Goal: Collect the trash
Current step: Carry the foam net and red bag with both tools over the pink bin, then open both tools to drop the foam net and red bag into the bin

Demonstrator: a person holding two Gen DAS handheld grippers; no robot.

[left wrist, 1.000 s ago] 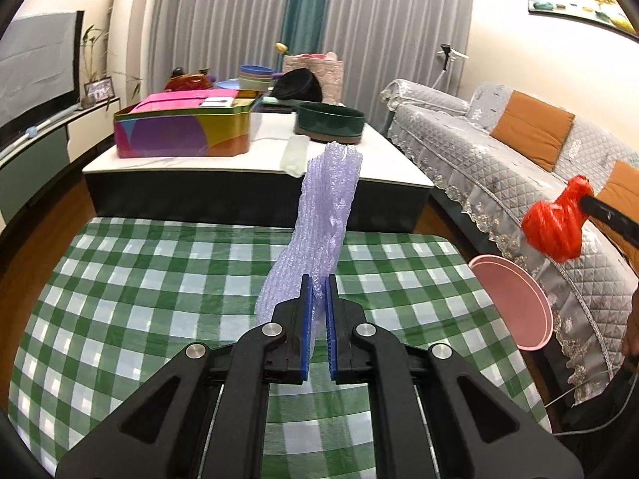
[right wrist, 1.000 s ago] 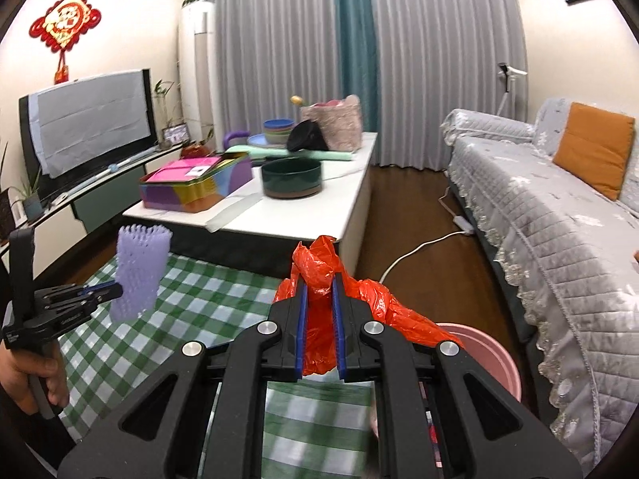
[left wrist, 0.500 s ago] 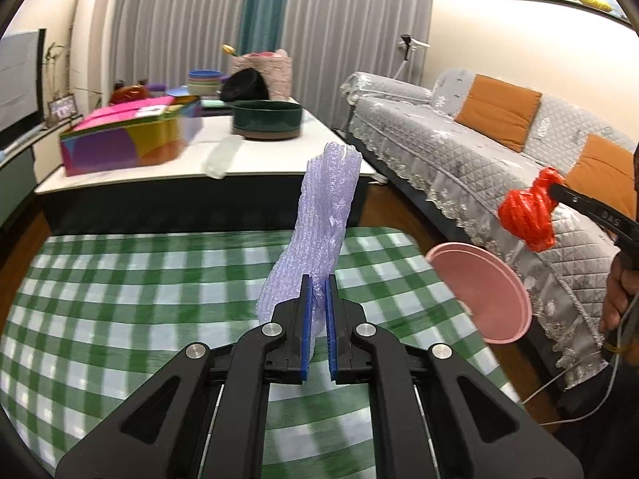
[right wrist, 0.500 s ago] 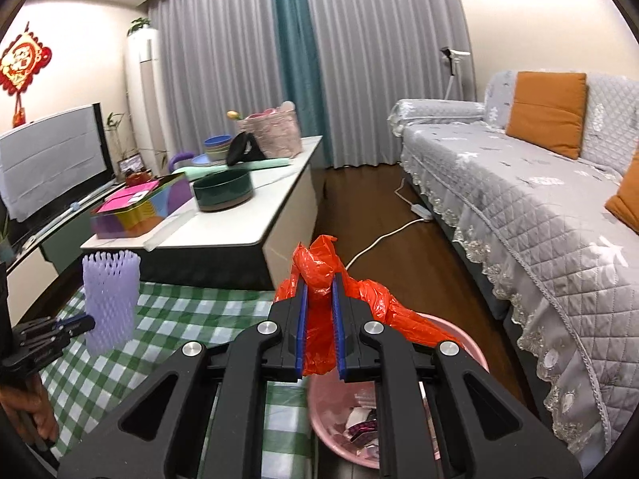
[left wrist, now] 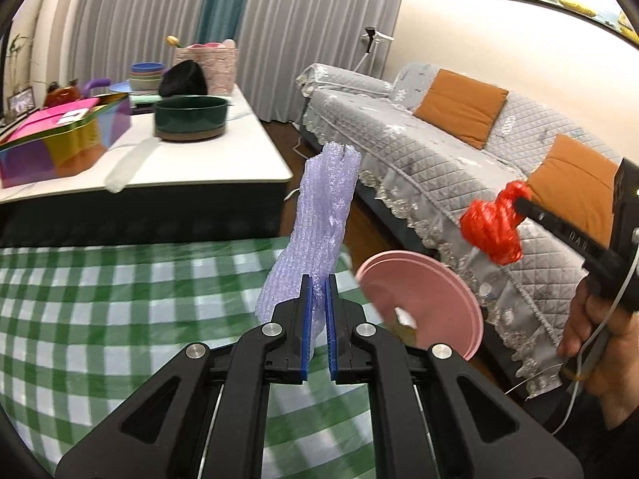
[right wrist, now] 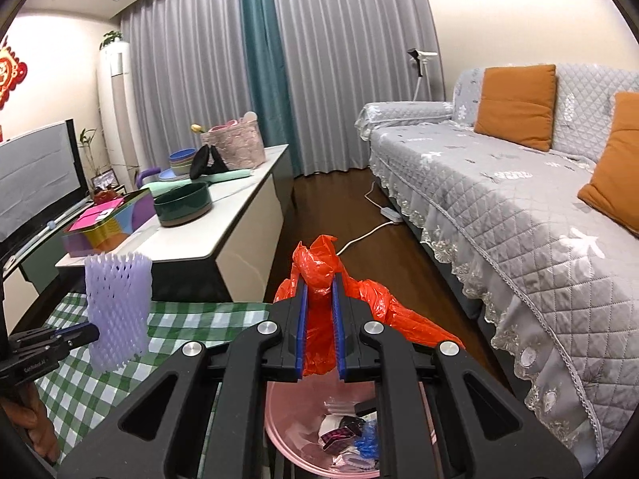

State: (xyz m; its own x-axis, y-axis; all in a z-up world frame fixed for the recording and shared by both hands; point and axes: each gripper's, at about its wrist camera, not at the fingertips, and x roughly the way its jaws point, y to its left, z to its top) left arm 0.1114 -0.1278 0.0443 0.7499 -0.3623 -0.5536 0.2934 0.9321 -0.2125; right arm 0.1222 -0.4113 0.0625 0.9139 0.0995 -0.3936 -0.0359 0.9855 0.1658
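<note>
My left gripper (left wrist: pixel 318 311) is shut on a purple foam net sleeve (left wrist: pixel 319 231), held upright over the green checked tablecloth (left wrist: pixel 120 299). The sleeve also shows in the right wrist view (right wrist: pixel 118 311). My right gripper (right wrist: pixel 319 319) is shut on a crumpled red plastic bag (right wrist: pixel 319 275), held above the pink trash bin (right wrist: pixel 303 439), which holds several scraps. In the left wrist view the red bag (left wrist: pixel 493 229) hangs to the right, above the pink bin (left wrist: pixel 423 299).
A grey quilted sofa (right wrist: pixel 519 207) with orange cushions runs along the right. A white coffee table (left wrist: pixel 179 159) behind the cloth carries a green bowl (left wrist: pixel 191 121), a colourful tin (left wrist: pixel 60 143) and stacked dishes. A power strip (right wrist: pixel 389 213) lies on the wooden floor.
Both grippers have swung right toward the pink bin, each keeping its load. The right gripper now hangs over the bin's opening, and the bin's contents have come into view.
</note>
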